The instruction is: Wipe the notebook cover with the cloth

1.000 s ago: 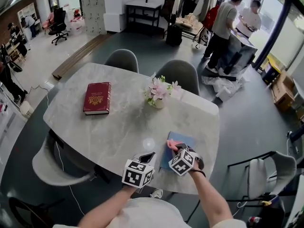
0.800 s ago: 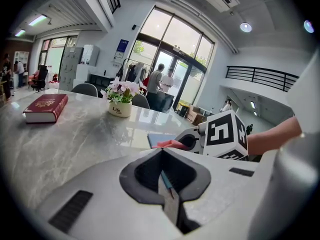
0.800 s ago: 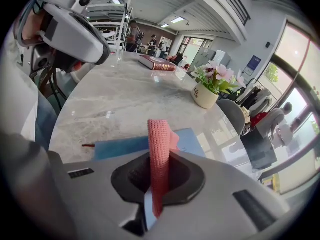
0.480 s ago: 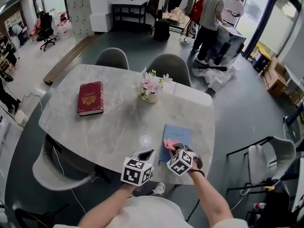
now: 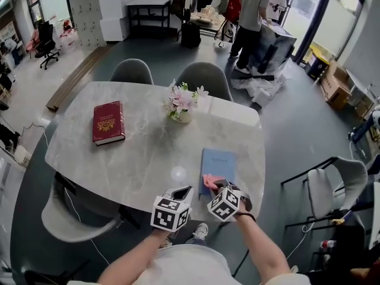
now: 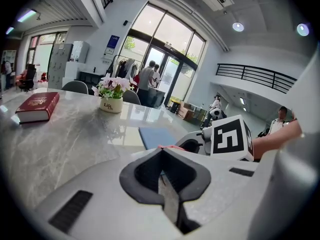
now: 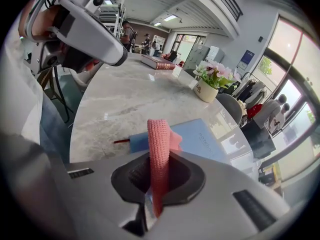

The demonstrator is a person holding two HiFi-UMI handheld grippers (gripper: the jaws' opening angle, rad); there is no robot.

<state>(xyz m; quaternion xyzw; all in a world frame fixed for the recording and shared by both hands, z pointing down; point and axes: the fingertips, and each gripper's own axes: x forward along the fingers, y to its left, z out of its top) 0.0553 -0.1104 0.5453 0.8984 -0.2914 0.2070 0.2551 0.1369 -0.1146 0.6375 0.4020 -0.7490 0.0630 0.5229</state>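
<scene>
A red book (image 5: 108,122) is seen near the table's (image 5: 77,159) left edge. Bare marble is left between it and the left gripper (image 5: 181,193), whose jaws are pressed together empty. The pink cloth (image 7: 159,149) is clamped in the right gripper (image 5: 217,186) over the blue notebook's (image 5: 219,162) near corner, close to the right edge.

The worktop (image 5: 136,153) is a rounded slab of pale grey, marble-patterned stone, glossy enough to mirror the ceiling lights. A dark red hardback book (image 5: 108,122) with a gold emblem lies flat at its far left. A small white pot of pink and white flowers (image 5: 181,104) stands upright near the far edge, about midway. A light blue notebook (image 5: 221,162) lies flat at the near right, close to the edge.
</scene>
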